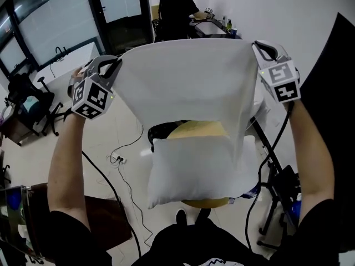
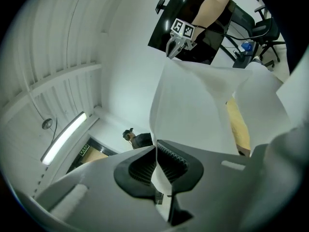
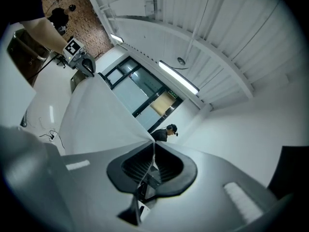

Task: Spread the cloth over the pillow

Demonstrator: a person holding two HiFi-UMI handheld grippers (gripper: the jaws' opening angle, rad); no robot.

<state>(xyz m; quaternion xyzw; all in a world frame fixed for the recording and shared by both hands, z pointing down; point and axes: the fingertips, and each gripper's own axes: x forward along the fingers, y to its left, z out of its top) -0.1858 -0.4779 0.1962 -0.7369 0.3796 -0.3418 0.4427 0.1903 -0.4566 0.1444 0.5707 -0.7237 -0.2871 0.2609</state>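
Note:
A white cloth (image 1: 188,82) hangs stretched between my two grippers, held up in the air above a white pillow (image 1: 194,170). The pillow lies on a round yellow stool (image 1: 195,129) in front of me. My left gripper (image 1: 115,65) is shut on the cloth's upper left corner, and the cloth (image 2: 193,115) runs out of the left gripper (image 2: 155,151) between its ribbed pads. On the right, my other gripper (image 1: 256,50) pinches the opposite corner. In the right gripper view the cloth (image 3: 96,120) leaves the shut right gripper (image 3: 153,151) toward the far hand.
A person in black (image 1: 176,10) stands at a counter at the back. Cables (image 1: 125,148) trail over the floor to the left of the stool. A black stand with legs (image 1: 277,176) is at the right, chairs and gear (image 1: 28,104) at the far left.

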